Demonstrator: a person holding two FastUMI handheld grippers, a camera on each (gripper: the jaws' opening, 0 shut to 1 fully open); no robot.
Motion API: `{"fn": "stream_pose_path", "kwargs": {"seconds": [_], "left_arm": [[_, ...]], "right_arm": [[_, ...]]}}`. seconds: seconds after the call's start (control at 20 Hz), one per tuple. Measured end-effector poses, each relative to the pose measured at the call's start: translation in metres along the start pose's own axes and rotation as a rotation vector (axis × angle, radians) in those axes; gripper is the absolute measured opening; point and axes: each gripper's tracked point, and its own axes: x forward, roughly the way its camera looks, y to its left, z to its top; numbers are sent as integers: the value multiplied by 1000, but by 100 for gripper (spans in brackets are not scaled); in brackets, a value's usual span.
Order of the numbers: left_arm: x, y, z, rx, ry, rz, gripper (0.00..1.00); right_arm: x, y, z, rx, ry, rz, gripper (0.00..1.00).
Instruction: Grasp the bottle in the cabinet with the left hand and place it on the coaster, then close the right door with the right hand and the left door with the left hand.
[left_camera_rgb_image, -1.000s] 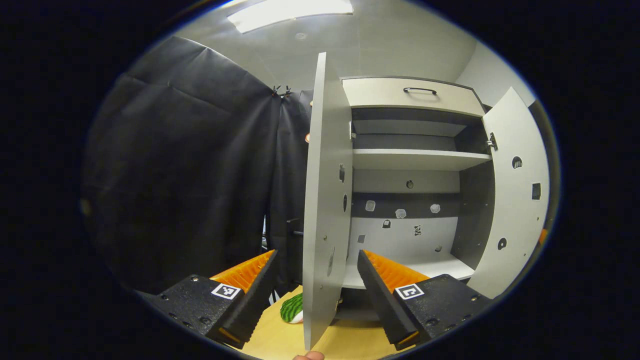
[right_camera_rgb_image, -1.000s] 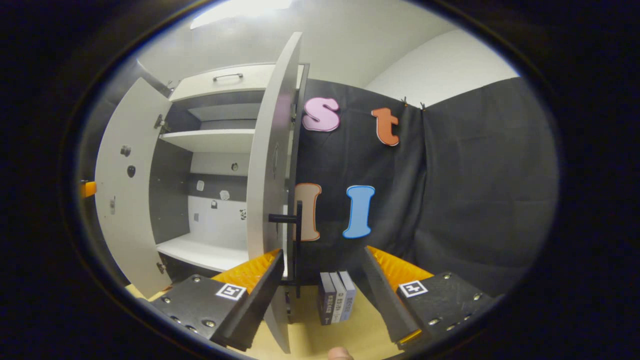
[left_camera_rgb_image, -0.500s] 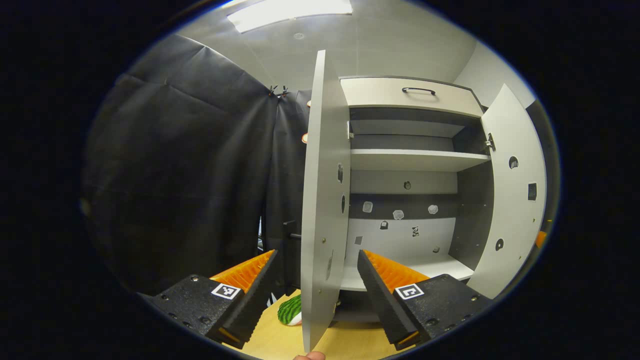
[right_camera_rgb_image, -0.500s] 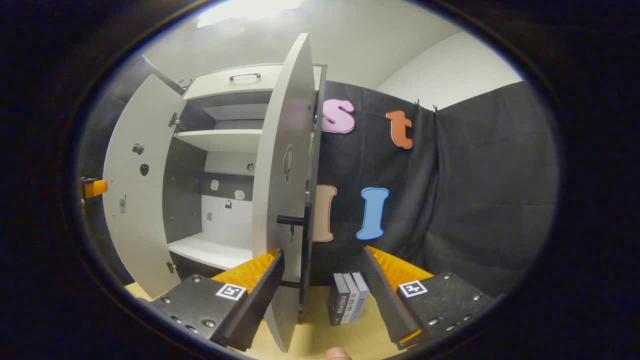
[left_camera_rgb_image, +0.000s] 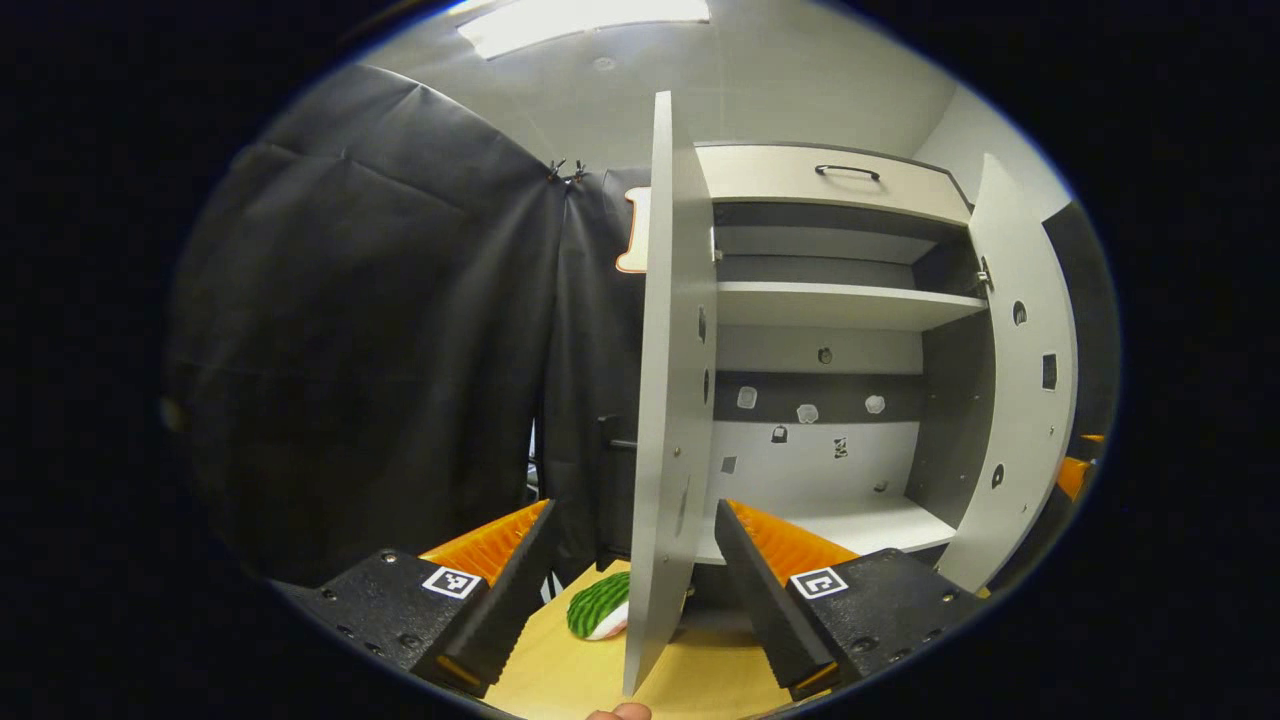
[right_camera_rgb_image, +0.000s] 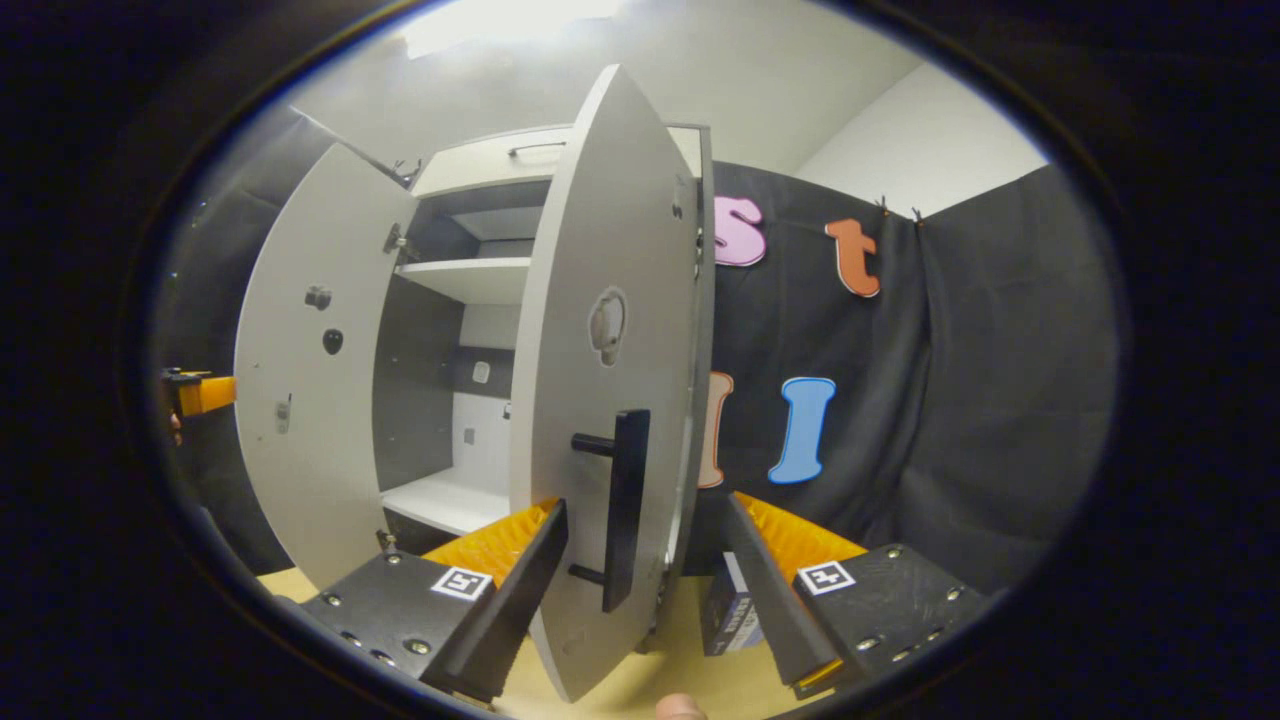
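Two doors (left_camera_rgb_image: 670, 400) ajar; cabinet (left_camera_rgb_image: 830, 300) shelves bare

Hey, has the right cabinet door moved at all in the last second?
Yes. In the right gripper view the right door has swung toward closing: its handle side now faces the camera and it hides more of the shelf.

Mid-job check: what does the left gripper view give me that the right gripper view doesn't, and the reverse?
Left gripper view: a green striped object on the table beside the left door, which is seen edge-on. Right gripper view: the black handle on the right door, and books near its foot. Both: the two doors standing open and the cabinet's upper shelf.
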Motion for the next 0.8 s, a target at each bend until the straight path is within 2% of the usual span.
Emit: {"fn": "stream_pose_path", "kwargs": {"seconds": [0.2,0.25,0.3,0.4,0.65,0.8], "left_arm": [[-2,7,-2,18,4,5,96],[-3,8,-1,22,5,9,93],[-2,10,-3,24,8,12,96],[-2,15,-4,27,13,18,96],[0,30,-5,39,19,38,96],[2,39,-5,45,22,52,96]], "right_arm": [[9,11,-1,17,9,15,96],[11,16,0,20,10,21,96],[12,20,0,24,9,29,95],[13,32,0,31,8,53,95],[15,89,-3,46,23,184,96],[12,114,-4,16,15,236,96]]}}
